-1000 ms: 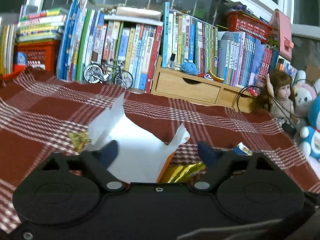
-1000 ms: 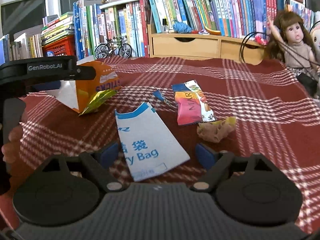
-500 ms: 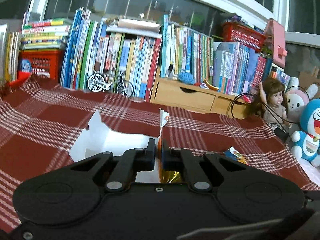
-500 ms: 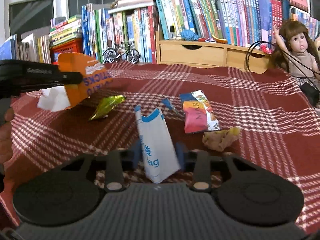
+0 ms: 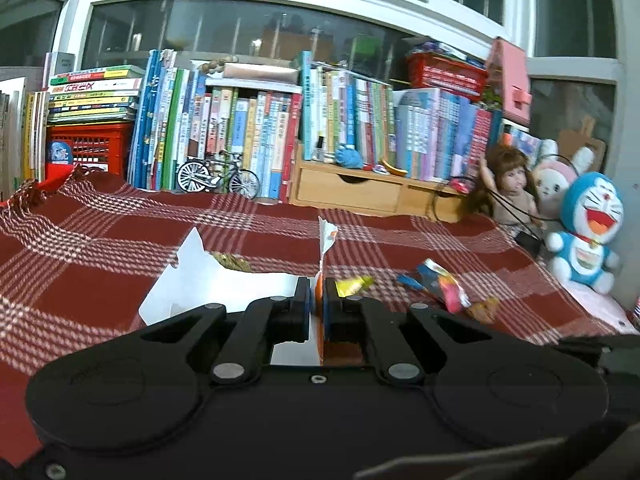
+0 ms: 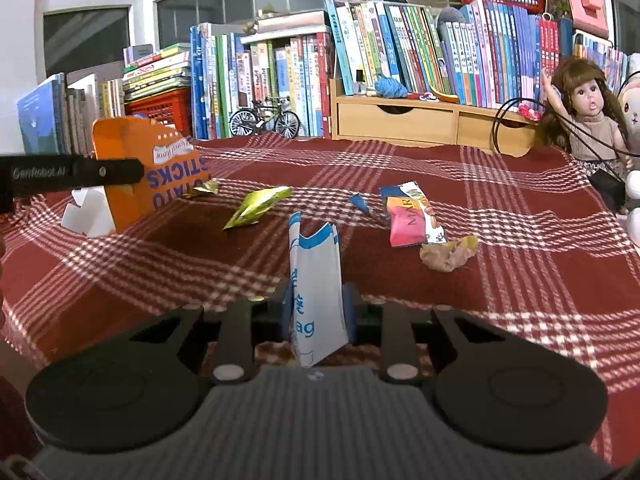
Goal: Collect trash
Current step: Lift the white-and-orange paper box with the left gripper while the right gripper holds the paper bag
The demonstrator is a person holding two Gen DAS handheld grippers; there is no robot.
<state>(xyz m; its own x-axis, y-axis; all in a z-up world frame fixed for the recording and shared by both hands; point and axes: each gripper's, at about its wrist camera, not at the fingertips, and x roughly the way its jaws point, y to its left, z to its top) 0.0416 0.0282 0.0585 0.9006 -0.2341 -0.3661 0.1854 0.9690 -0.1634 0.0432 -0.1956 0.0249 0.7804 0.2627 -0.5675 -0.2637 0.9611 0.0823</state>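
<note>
My left gripper [image 5: 316, 292] is shut on the torn wall of an orange potato-sticks box [image 5: 322, 254], held off the red checked cloth [image 5: 100, 264]; its white inner flap [image 5: 224, 286] spreads to the left. The right wrist view shows the same box [image 6: 160, 178] hanging at the far left. My right gripper [image 6: 316, 304] is closing, its pads pressing a white and blue paper bag [image 6: 316, 268] that stands upright between them. On the cloth lie a green-yellow wrapper [image 6: 256, 206], a pink snack wrapper [image 6: 412, 216], a crumpled brown paper [image 6: 448, 254] and a gold wrapper [image 6: 202, 189].
Rows of books [image 6: 400, 52], a toy bicycle [image 6: 264, 118] and a wooden drawer unit [image 6: 400, 124] line the back edge. A doll [image 6: 584, 120] and plush toys [image 5: 588, 232] sit at the right. A red crate [image 5: 88, 148] stands back left.
The left jaws shut on the orange box and carried it up and to the right. The right jaws closed around the paper bag, which rose from lying flat to standing upright.
</note>
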